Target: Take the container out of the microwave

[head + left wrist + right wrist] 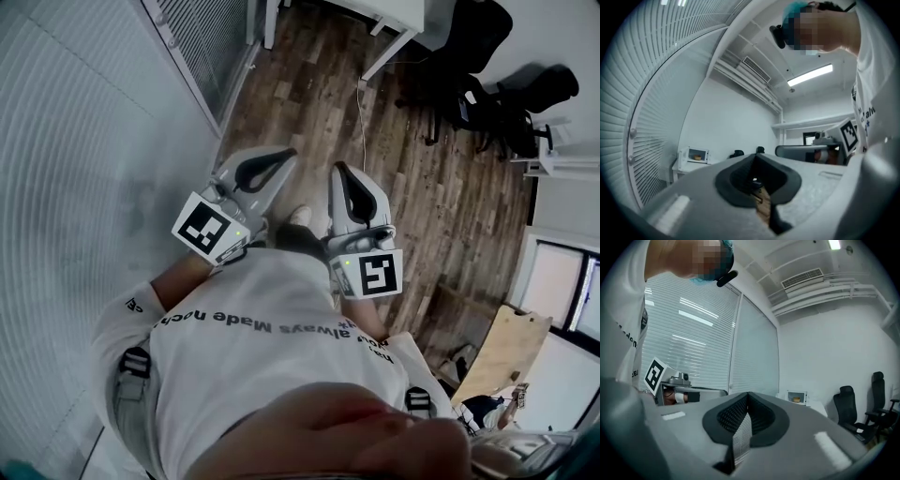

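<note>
Head view first: what do my grippers look like there?

— Your left gripper (284,157) and right gripper (338,170) are smooth pale-grey shells with dark rubbery linings. Each carries a black-and-white marker cube. You hold them side by side in front of your white printed shirt (272,366), over a wood-plank floor (422,187).

— And the microwave?

— Only the gripper views reach it. In the left gripper view it is a small white box, the microwave (693,155), standing on a white table (677,172). The yellowish container (697,157) sits inside the microwave. The right gripper view shows black office chairs (848,409) to the right of the microwave and slatted blinds (689,333) to its left.

— My fingers?

— Both pairs are clenched tip to tip, textured pads together, grasping nothing. They are well apart from the microwave.
</note>
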Available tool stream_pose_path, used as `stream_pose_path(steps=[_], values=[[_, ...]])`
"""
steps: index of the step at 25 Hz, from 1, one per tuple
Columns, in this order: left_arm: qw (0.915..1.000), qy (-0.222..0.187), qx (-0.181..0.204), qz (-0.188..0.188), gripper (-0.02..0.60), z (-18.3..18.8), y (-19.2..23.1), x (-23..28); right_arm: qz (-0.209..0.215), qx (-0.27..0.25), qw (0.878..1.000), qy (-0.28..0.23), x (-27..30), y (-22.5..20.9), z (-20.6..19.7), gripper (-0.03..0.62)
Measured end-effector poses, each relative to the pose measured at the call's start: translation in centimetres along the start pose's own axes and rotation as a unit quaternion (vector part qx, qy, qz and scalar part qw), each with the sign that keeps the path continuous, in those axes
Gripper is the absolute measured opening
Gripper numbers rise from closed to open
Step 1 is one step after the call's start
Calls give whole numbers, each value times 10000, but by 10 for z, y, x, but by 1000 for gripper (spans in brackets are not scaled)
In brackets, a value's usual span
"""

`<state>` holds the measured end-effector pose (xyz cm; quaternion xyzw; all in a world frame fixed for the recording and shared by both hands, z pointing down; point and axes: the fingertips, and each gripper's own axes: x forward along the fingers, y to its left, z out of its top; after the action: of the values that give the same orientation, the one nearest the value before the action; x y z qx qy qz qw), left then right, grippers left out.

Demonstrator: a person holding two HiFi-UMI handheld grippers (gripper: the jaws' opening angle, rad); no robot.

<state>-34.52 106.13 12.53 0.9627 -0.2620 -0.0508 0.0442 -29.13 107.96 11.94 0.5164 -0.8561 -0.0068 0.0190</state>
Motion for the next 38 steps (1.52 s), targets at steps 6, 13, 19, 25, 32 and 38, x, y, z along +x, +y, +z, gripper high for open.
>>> stream_pose_path(steps=[6, 13, 19, 25, 32, 38], values=[[9999, 124, -63, 34, 3, -15, 22, 37, 99, 225, 9997, -61, 26, -34, -15, 2], [9997, 197, 52, -102, 3, -11, 45, 164, -187, 361, 9991, -148, 51, -164, -13, 2], [9992, 187, 115, -332, 3, -15, 58, 294, -387, 456, 9977, -326, 63, -289, -12, 2], [9994, 145, 30, -313, 3, -25, 73, 382, -343, 458, 9975, -407, 82, -379, -18, 2], [9999, 143, 32, -24, 3, -24, 111, 419, 64, 577, 9979, -280, 129, -410, -24, 2], [9996, 118, 19, 245, 3, -25, 174, 433, 349, 574, 9976, -164, 191, -420, -28, 2]])
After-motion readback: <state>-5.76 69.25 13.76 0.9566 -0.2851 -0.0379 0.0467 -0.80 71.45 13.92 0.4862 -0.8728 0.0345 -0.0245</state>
